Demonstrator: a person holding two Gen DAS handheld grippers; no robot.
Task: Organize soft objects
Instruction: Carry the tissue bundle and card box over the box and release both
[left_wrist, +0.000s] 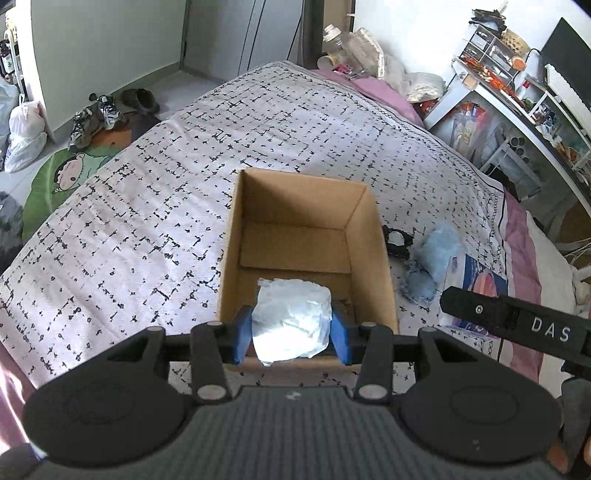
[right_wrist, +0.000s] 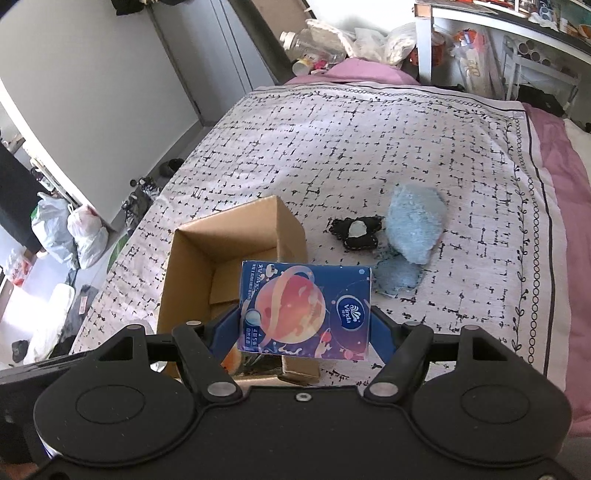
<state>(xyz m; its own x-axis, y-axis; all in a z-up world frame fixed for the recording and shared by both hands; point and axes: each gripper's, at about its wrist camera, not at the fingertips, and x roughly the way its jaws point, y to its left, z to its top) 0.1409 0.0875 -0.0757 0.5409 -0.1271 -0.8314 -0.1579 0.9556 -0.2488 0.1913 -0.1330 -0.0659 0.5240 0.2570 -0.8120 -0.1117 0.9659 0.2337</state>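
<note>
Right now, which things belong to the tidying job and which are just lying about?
Job: open brown cardboard box; white crinkly plastic packet in left gripper; dark-blue planet-print tissue pack in right gripper; fluffy light-blue plush; small black fabric piece.
Lying about: shoes; white plastic bags.

box (left_wrist: 373, 258) on bed (left_wrist: 147, 206) | plush (right_wrist: 415, 225) right of box

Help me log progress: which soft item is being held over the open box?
The white plastic-wrapped bundle, gripped by the left gripper above the cardboard box. The blue fluffy toy lies on the bedspread.
</note>
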